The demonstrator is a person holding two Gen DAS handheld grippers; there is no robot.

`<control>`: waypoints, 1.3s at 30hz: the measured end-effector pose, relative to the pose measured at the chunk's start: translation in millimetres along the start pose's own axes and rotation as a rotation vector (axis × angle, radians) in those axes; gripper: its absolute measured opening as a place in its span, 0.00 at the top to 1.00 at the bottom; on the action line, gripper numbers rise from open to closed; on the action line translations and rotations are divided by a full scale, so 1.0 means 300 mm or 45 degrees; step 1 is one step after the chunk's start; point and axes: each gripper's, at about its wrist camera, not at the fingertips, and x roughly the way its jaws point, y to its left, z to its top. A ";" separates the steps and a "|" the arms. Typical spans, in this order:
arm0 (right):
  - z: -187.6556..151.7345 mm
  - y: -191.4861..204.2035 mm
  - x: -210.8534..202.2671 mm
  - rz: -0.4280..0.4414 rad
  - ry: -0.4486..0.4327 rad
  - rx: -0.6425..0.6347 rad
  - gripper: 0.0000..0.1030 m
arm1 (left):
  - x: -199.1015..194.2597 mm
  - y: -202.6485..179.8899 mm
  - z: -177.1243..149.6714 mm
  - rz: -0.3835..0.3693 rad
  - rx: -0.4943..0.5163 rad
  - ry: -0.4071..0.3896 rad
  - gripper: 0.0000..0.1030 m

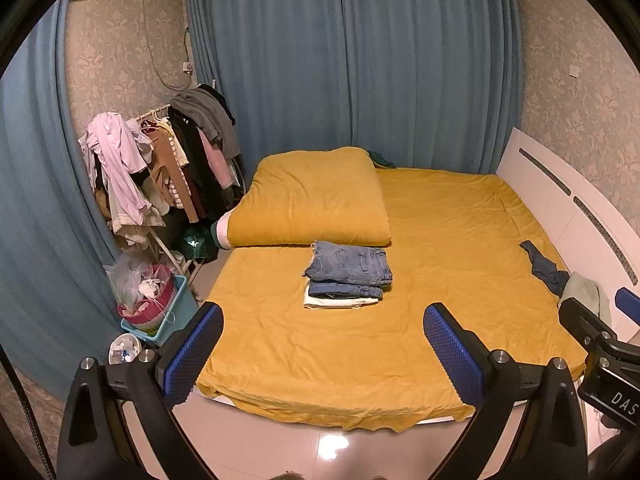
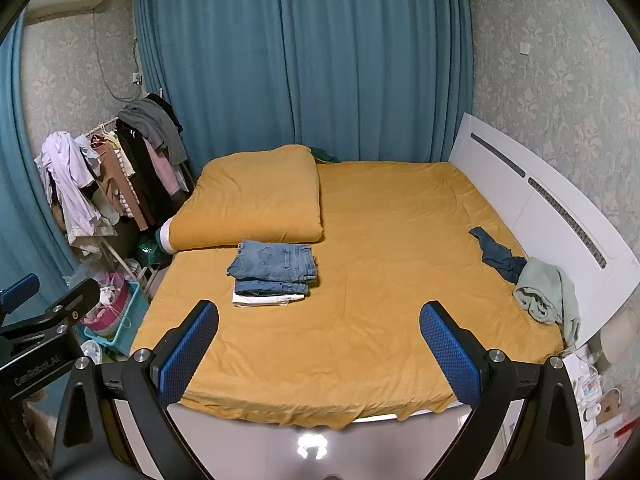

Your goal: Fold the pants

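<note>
Pants (image 1: 347,271) lie folded in a squat stack on the bed (image 1: 440,216), ahead of the left gripper (image 1: 323,354) and between its two fingers' lines of sight. Faded blue denim with a stitched back pocket tops the pile, darker denim sits under it, and a flat cream layer shows at the bottom. The left gripper is spread wide and holds nothing; its fingers carry blue pads with a knobbly, dimpled texture, set in black angular frames. The bed's mustard sheet is soft and creased, and a plump folded duvet (image 1: 312,196) of the same cloth rests just beyond the stack. Far to the gripper's right, a limp dark blue garment (image 1: 544,266) trails by the smooth white headboard (image 1: 576,216).

From the right wrist, the same stack (image 2: 274,272) sits ahead and to the left of the right gripper (image 2: 319,350), which is likewise spread wide and empty, with the same dimpled blue pads. To its right, the dark blue garment (image 2: 496,254) lies crumpled, touching a bunched pale green garment (image 2: 548,294) against the slotted headboard (image 2: 532,200). Pleated teal curtains (image 2: 304,60) hang behind the bed, and a crowded clothes rack (image 2: 116,172) stands far left.
</note>
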 end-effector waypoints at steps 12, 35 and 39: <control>-0.024 0.029 0.023 0.016 -0.007 -0.014 0.00 | -0.011 0.010 -0.009 0.011 -0.015 0.000 0.00; 0.008 0.084 0.106 0.025 0.003 -0.032 0.00 | 0.017 0.021 0.006 0.028 -0.022 0.007 0.00; 0.006 0.093 0.113 0.024 0.005 -0.033 0.00 | 0.029 0.029 0.008 0.032 -0.023 0.011 0.00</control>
